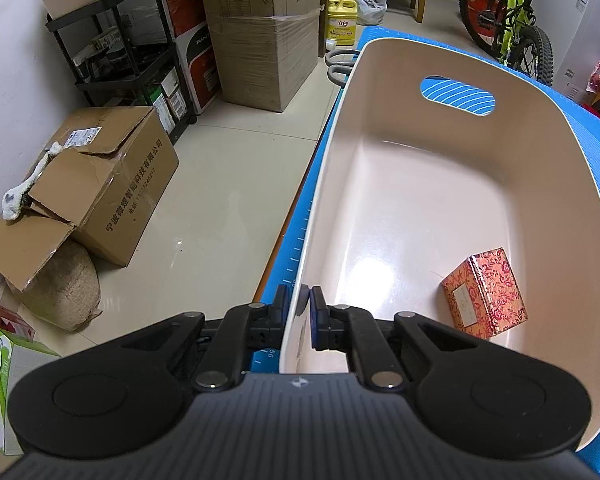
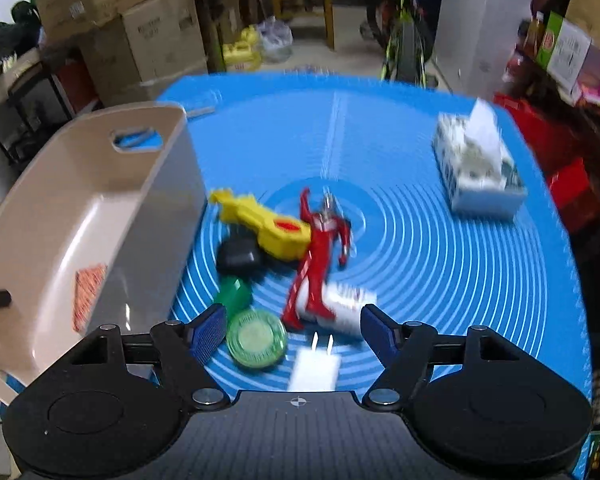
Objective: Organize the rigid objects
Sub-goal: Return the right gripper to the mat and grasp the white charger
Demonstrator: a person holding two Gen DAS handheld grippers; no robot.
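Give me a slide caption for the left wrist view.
Left gripper clamps the beige bin's rim; a patterned box lies inside.

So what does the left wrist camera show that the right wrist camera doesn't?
Only the left wrist view shows the left tool shut on the near wall of the beige bin, plus the bin's bare floor around the red patterned box.

Only the right wrist view shows the open right tool above the loose pile on the mat: red figure, yellow toy, green disc, white charger, and the whole tissue box.

Both show the bin, the patterned box inside it, and the blue mat.
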